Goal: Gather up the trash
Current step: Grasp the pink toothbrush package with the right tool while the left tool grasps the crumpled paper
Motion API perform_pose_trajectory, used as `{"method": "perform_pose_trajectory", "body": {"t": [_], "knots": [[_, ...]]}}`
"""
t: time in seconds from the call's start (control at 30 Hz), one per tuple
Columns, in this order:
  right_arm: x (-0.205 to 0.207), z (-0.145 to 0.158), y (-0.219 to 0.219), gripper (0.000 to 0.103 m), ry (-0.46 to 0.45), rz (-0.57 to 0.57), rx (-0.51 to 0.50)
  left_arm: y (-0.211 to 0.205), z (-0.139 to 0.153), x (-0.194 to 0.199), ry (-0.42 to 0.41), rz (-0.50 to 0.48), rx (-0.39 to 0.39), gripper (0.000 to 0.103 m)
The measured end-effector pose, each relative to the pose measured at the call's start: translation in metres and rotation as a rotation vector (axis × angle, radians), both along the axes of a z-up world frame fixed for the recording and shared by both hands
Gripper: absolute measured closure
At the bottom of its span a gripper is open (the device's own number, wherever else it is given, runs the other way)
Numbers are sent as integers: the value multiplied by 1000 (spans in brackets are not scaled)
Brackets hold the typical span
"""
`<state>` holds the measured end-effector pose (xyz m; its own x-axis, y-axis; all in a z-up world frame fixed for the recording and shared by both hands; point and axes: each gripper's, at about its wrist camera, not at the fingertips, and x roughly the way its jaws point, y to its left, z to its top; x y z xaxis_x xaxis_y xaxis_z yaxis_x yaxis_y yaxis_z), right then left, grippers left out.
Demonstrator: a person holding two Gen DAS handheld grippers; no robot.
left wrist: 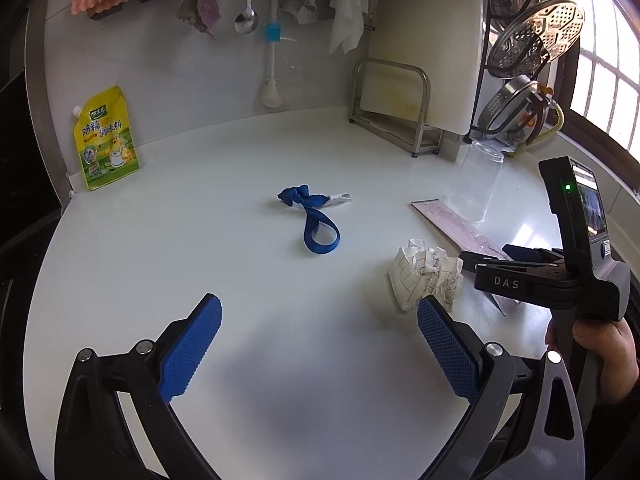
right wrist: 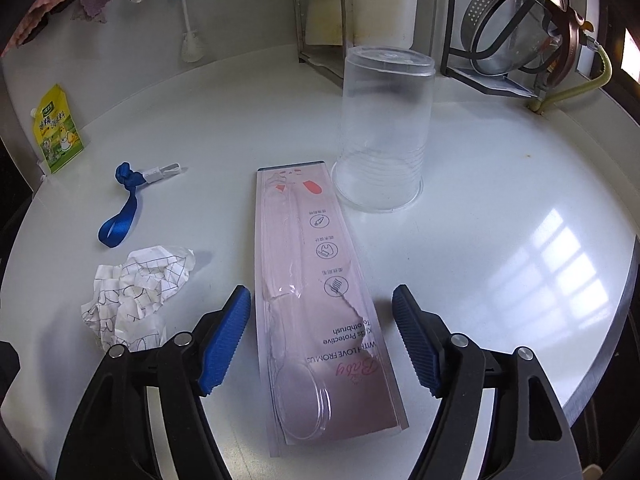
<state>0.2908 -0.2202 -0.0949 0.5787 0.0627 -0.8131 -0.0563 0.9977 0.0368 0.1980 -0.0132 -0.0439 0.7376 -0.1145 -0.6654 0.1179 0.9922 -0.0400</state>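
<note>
Trash lies on a white counter (left wrist: 200, 248). A crumpled sheet of gridded paper (left wrist: 426, 276) (right wrist: 136, 292) rests just beyond my left gripper's right finger. A knotted blue ribbon with a white clip (left wrist: 316, 220) (right wrist: 124, 208) lies farther out, at the middle. My left gripper (left wrist: 320, 302) is open over bare counter, nothing between its fingers. A flat pink toothbrush package (right wrist: 320, 300) (left wrist: 456, 224) lies lengthwise under my right gripper (right wrist: 321, 292), whose open jaws straddle it without the pads touching. A clear plastic cup (right wrist: 384, 132) (left wrist: 474, 184) stands upside down at the package's far end.
A yellow seasoning pouch (left wrist: 106, 140) (right wrist: 58, 130) leans on the back wall at left. A metal rack (left wrist: 400, 108) with a cutting board and a wire stand of strainers (left wrist: 532, 40) fill the back right. Cloths and utensils hang on the wall. The counter edge (right wrist: 600, 360) curves at right.
</note>
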Motion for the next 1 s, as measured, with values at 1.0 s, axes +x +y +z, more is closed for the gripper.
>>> {"method": "perform_pose_trajectory", "body": {"t": [1.0], "knots": [[1, 11, -50, 49, -23, 12, 172, -80, -28, 51, 102, 15, 68, 6]]}}
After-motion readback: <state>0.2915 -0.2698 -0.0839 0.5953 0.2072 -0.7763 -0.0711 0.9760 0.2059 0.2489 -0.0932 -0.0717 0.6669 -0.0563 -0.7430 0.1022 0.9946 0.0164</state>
